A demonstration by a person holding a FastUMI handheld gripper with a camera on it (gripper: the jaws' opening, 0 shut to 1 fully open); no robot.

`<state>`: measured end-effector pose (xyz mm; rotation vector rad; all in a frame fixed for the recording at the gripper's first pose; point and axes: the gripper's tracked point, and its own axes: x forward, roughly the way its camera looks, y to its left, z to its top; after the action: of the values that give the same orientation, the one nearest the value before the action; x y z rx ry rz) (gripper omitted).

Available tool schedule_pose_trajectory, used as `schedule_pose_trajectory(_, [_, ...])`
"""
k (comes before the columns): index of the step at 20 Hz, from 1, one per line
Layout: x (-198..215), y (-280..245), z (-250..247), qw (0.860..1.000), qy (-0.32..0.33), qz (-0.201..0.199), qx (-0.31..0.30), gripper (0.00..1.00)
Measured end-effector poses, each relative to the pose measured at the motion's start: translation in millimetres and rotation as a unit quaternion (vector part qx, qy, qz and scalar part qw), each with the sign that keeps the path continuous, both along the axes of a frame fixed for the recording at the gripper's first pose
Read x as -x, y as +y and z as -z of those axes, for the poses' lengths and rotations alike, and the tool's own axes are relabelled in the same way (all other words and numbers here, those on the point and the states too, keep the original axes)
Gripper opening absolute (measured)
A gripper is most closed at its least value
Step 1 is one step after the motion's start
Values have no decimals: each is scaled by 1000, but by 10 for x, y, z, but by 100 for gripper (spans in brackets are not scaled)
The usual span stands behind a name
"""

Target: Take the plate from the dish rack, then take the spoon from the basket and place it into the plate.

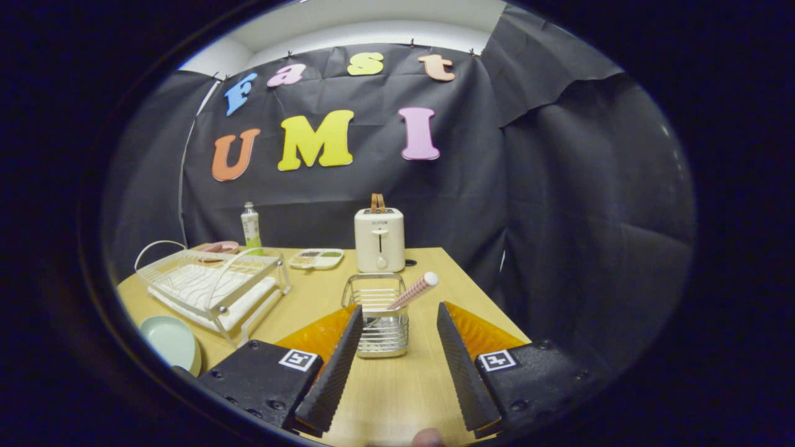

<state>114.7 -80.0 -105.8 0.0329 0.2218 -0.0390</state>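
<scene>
Gripper (pixel 397 366) is hanging low over the table (pixel 385 391), fingers (pixel 332 366) spread wide and holding nothing; their inner faces are black, ribbed and wedge-shaped, with orange backing behind. Just ahead, in the gap between the fingertips, the basket (pixel 380 313) is standing: a small upright cage of thin bright wire, open-topped. The spoon (pixel 415 290) is leaning out of it toward the right finger, its handle a slim rod, pinkish with a fine check pattern and a pale rounded end; the bowl is hidden inside the basket. The plate (pixel 171 341), pale green, smooth and round, is already lying on the table beside the left finger, in front of the dish rack (pixel 208 285), a white wire frame on a ribbed white tray. Judging by that, the plate step looks done and the spoon step is in hand. Next move probably calls for advancing until the tilted handle sits between the ribbed faces, then closing; the thin rod may slip or drag the light basket along.
</scene>
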Motion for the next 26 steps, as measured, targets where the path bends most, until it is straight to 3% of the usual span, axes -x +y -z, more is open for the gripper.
schedule_pose_trajectory(10, [-457, -26, -6, 998, 3, -31, -49, 76])
schedule_pose_trajectory(13, [-513, -9, -22, 997, 6, -37, -71, 46])
schedule_pose_trajectory(17, [-516, 74, -88, 995, 13, -61, -78, 19])
schedule_pose_trajectory(21, [-494, 135, -281, 995, 19, -73, -71, 11])
schedule_pose_trajectory(26, [-250, 127, -809, 997, -13, -70, -43, 10])
